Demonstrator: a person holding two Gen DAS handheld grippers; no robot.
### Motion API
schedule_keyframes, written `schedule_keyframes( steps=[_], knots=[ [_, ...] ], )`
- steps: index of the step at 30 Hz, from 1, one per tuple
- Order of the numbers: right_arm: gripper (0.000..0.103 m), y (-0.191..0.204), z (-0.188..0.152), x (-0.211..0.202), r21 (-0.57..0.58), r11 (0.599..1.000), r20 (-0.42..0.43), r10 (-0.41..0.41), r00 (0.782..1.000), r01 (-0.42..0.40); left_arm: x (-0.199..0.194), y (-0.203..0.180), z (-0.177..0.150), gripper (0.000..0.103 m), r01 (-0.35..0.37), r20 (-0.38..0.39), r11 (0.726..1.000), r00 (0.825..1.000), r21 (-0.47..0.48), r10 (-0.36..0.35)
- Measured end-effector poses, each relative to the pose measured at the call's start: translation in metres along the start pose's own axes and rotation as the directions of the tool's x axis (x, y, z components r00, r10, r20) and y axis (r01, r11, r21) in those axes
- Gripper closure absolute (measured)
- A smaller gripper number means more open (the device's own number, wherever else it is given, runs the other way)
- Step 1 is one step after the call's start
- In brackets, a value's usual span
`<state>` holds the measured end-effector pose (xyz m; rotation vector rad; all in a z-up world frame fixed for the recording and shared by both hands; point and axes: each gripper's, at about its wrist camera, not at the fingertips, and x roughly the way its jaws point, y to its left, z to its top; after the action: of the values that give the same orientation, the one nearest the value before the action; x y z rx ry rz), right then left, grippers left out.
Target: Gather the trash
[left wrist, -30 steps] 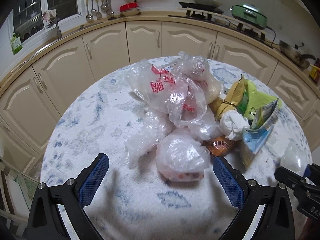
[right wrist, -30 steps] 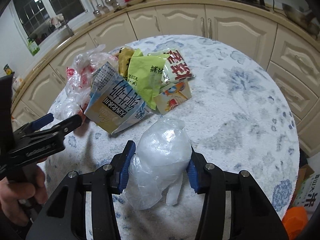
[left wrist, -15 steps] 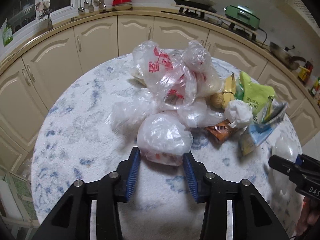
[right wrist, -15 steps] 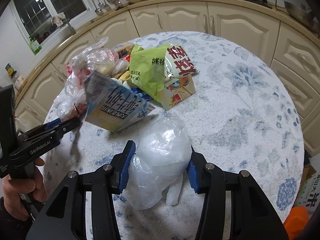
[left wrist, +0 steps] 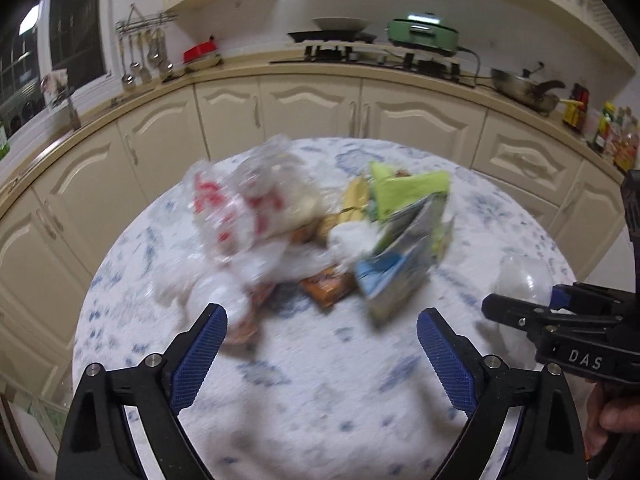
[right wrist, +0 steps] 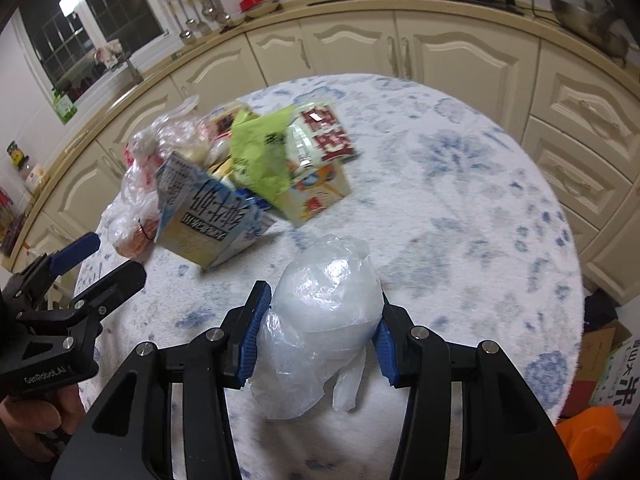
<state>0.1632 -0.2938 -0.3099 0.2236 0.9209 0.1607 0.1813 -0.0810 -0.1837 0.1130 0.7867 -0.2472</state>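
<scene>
The trash pile sits mid-table: clear plastic bags with red print [left wrist: 240,208], a green snack bag [left wrist: 408,192], a blue-white carton [left wrist: 392,276] and an orange wrapper [left wrist: 328,288], all blurred. My left gripper [left wrist: 320,320] stands just short of the pile, its jaws opening wide over bare tablecloth; a small clear bag lies by its left fingertip [left wrist: 208,328]. My right gripper [right wrist: 322,308] is shut on a crumpled clear plastic bag [right wrist: 320,320], resting on the table. In the right wrist view the carton [right wrist: 212,216] and green bag [right wrist: 260,152] lie beyond it, with the left gripper [right wrist: 100,256] at the far left.
The round table [right wrist: 460,220] has a white-and-blue cloth. Cream cabinets [left wrist: 312,108] curve around behind it, under a counter with a stove, a green pot [left wrist: 424,34] and a pan. On the floor to the right stand a cardboard box [right wrist: 604,344] and an orange object [right wrist: 588,436].
The left gripper's jaws narrowed around a small clear bag, then sprang wide again, and it swung right and drew back from the pile. The right gripper kept still with its bag.
</scene>
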Motion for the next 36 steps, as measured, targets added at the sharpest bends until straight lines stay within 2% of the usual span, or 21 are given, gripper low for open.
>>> schedule_keyframes(
  steps=[4, 7, 10, 11, 13, 14, 19, 23, 29, 31, 36],
  knots=[
    [0.055, -0.019, 0.000, -0.010, 0.036, 0.999, 0.015, -0.013, 1.000, 0.012, 0.019, -0.022, 0.010, 0.008, 0.007, 0.001, 0.999, 1.000, 0.043, -0.007],
    [0.055, -0.030, -0.001, -0.016, 0.053, 0.998, 0.022, -0.021, 1.000, 0.020, 0.049, -0.032, 0.017, 0.010, -0.002, -0.017, 0.999, 1.000, 0.048, 0.003],
    [0.055, -0.036, -0.002, -0.020, 0.062, 0.998, 0.028, -0.025, 0.999, 0.023, 0.079, -0.032, 0.019, 0.051, 0.029, -0.087, 1.000, 0.996, 0.010, -0.028],
    [0.055, -0.037, -0.002, -0.021, 0.064, 0.998, 0.030, -0.025, 0.999, 0.023, 0.077, -0.032, 0.022, 0.059, 0.024, -0.054, 1.000, 0.998, 0.005, -0.023],
    [0.055, -0.040, -0.002, -0.023, 0.066, 0.998, 0.032, -0.026, 0.999, 0.023, 0.078, -0.026, 0.024, 0.075, 0.093, -0.062, 0.995, 0.994, -0.036, -0.095],
    [0.055, -0.041, -0.003, -0.024, 0.069, 0.997, 0.033, -0.027, 0.999, 0.025, 0.079, -0.023, 0.025, 0.078, 0.091, -0.061, 0.995, 0.994, -0.042, -0.094],
    [0.055, -0.042, -0.005, -0.023, 0.072, 0.997, 0.030, -0.020, 0.999, 0.018, 0.077, -0.005, 0.024, 0.081, 0.120, -0.044, 0.991, 0.991, -0.066, -0.123],
    [0.055, -0.041, -0.006, -0.025, 0.073, 0.997, 0.040, -0.014, 0.999, 0.011, 0.060, 0.005, 0.020, 0.081, 0.133, 0.011, 0.989, 0.991, -0.063, -0.133],
    [0.055, -0.037, -0.007, -0.034, 0.071, 0.997, 0.064, 0.001, 0.998, -0.005, 0.030, 0.010, 0.002, 0.081, 0.113, 0.099, 0.993, 0.989, -0.025, -0.110],
    [0.055, -0.036, -0.007, -0.034, 0.068, 0.998, 0.061, -0.001, 0.998, -0.003, 0.032, 0.006, -0.006, 0.080, 0.108, 0.083, 0.994, 0.991, -0.001, -0.107],
    [0.055, -0.034, -0.013, -0.029, 0.067, 0.998, 0.037, 0.001, 0.999, -0.003, 0.052, 0.002, -0.022, 0.078, 0.101, -0.042, 0.995, 0.994, -0.024, -0.102]
  ],
)
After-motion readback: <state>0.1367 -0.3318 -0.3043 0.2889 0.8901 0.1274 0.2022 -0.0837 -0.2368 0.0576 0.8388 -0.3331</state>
